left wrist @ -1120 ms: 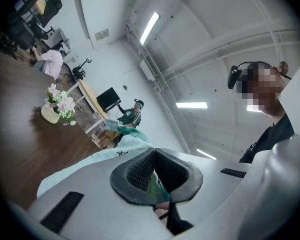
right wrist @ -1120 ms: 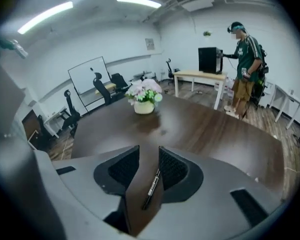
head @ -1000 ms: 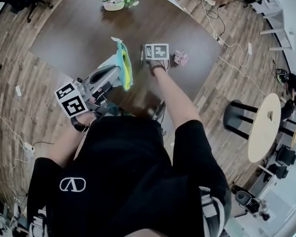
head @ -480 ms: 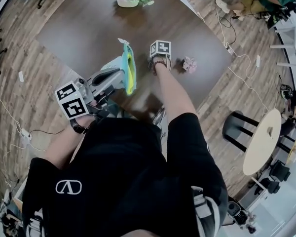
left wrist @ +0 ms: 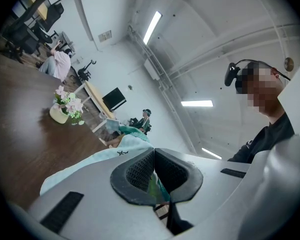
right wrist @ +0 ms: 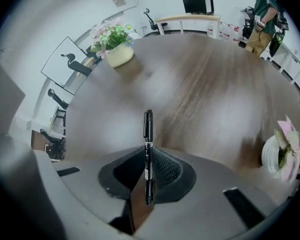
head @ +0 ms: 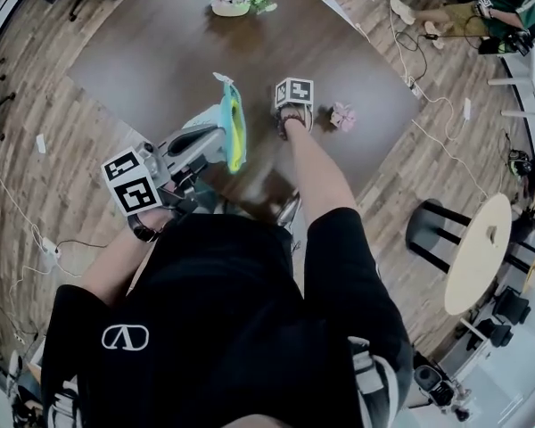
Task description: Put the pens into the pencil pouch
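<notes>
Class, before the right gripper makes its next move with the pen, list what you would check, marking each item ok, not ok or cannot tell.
1. Is the pen between the right gripper jaws? Ok; they have just been closing and look set on it.
2. Is the pen off the table? Not ok; it lies there.
3. Does the left gripper hold the pencil pouch? Ok; jaws shut on its fabric.
4. Is the pouch mouth open? Ok; green lining shows.
5. Is the small pink flower clear of the right gripper? Ok; apart.

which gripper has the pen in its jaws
The right gripper: its jaws have just been closing on a black pen. The left gripper is shut on the teal pouch instead.
</notes>
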Available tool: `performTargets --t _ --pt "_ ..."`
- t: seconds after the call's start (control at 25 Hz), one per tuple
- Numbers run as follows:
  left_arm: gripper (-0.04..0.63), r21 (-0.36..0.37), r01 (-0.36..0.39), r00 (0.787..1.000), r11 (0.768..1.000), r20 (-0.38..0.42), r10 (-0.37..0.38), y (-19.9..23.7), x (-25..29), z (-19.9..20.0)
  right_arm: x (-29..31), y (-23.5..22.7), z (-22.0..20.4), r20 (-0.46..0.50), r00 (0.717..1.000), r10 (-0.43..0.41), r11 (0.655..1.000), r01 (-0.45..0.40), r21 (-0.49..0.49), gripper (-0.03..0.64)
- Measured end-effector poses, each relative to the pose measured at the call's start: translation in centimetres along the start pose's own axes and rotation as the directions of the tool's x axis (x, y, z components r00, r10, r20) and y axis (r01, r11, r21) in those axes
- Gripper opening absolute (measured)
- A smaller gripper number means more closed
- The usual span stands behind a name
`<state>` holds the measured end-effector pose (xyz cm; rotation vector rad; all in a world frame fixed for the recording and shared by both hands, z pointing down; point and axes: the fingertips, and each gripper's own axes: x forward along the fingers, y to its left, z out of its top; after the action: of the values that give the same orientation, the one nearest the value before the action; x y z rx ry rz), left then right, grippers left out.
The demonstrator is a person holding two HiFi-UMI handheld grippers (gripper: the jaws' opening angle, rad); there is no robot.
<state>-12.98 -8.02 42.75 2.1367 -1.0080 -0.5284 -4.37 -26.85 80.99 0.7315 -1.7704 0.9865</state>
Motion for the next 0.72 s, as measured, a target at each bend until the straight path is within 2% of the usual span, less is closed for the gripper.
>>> performTargets --t 0.12,0.2,0.28,0.36,0.48,0.64,0.72 --pt "0.006 0.003 0.035 0.999 0.999 -0.01 -0.035 -0.4 0.1 0.2 -3.1 0.9 1.8 0.105 0.994 0.011 1.0 -0.012 0.003 0.043" --pt "0.006 0.001 0.062 0.998 0.998 -0.016 -0.062 -0.6 0.1 0.2 -6.0 1.9 3.4 0.198 0.98 0.018 1.0 -0.016 -0.014 0.043" --pt "0.006 -0.007 0.086 0.996 0.996 -0.026 -0.086 -0.7 0.3 -0.1 -9.8 3.0 4.9 0.306 0.952 0.024 0.999 -0.012 -0.042 0.043" --pt "0.006 -0.012 0.12 0.992 0.993 -0.041 -0.12 -1.2 1.2 -0.3 -14.5 3.6 6.3 0.43 0.903 0.021 0.998 0.009 -0.069 0.043" --pt "0.006 -0.015 0.18 0.982 0.984 -0.058 -0.18 -1.8 2.9 -0.2 -22.2 4.2 7.8 0.611 0.792 0.008 0.993 0.065 -0.097 0.043" --pt "0.006 -0.014 0.243 0.967 0.97 -0.076 -0.243 -2.3 3.2 0.2 -31.1 6.9 7.1 0.796 0.605 0.012 0.983 0.139 -0.12 0.043" --pt "0.006 -0.017 0.266 0.96 0.964 -0.088 -0.267 -3.0 4.5 0.1 -35.9 7.4 6.1 0.865 0.501 0.021 0.978 0.169 -0.121 0.043"
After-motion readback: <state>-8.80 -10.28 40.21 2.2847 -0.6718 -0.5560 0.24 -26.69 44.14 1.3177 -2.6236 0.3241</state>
